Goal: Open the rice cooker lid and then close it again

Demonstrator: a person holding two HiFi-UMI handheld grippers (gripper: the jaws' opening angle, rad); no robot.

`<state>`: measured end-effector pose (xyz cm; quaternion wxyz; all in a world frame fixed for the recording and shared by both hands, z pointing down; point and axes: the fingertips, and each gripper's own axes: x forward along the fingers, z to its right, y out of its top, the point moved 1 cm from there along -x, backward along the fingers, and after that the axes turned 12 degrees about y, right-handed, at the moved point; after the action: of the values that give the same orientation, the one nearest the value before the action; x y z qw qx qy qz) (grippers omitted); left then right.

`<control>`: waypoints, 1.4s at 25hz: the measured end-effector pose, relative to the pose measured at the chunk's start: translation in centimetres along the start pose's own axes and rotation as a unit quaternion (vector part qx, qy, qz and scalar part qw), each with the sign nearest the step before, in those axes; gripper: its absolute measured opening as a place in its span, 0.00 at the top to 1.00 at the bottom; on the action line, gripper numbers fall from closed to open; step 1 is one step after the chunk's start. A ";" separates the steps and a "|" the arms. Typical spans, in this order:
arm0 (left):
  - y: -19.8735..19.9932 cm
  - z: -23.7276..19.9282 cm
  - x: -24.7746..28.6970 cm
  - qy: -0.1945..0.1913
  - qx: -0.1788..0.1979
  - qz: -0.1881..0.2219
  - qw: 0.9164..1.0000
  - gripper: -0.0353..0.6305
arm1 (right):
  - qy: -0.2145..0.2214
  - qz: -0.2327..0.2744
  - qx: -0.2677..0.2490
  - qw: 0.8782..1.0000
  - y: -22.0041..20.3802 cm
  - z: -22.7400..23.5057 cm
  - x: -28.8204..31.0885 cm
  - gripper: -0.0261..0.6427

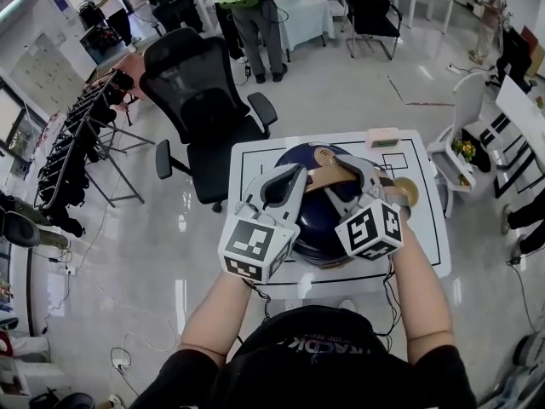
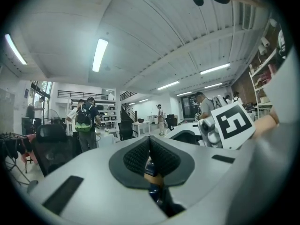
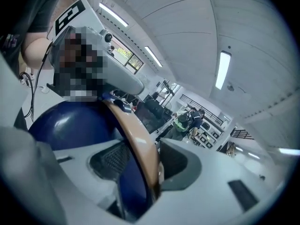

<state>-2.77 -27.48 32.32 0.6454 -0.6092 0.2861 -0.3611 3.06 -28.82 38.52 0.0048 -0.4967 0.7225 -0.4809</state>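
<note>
A dark blue rice cooker (image 1: pixel 317 224) stands on a white table (image 1: pixel 426 237) right in front of me, its tan carrying handle (image 1: pixel 328 177) arched over the top. My left gripper (image 1: pixel 288 180) reaches in from the left, and its jaws are shut on a thin tan and blue bit at the handle's left end (image 2: pixel 153 172). From the other side my right gripper (image 1: pixel 364 180) has the tan handle band (image 3: pixel 136 139) clamped between its pads, with the blue body (image 3: pixel 70 123) below. The lid's seam is hidden by both grippers.
A small pink-topped box (image 1: pixel 383 137) lies at the table's far edge and a round tan object (image 1: pixel 407 192) at its right. A black office chair (image 1: pixel 200 100) stands behind the table, a white stand (image 1: pixel 460 147) to the right, people further back.
</note>
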 end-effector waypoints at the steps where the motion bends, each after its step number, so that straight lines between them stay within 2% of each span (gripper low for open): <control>1: 0.4 0.1 0.0 0.004 0.000 0.007 1.000 0.94 | 0.000 0.005 0.005 1.000 0.0 0.2 -0.1 0.67; 14: 5.3 1.4 -0.2 0.011 -0.019 0.075 0.997 0.94 | -0.004 0.067 0.075 0.995 -0.9 3.0 -2.3 0.68; 24: 5.9 2.7 0.1 0.009 -0.042 0.072 0.996 0.94 | -0.010 0.135 0.154 0.979 -2.6 6.4 -4.8 0.69; 35: 5.3 3.6 -0.8 0.041 -0.056 0.066 0.995 0.94 | -0.003 0.190 0.210 0.959 -4.7 8.9 -6.8 0.69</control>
<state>0.33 -24.71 27.30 0.6203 -0.6088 0.3717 -0.3261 14.20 -30.27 33.86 0.2021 -0.3397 0.6861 -0.6108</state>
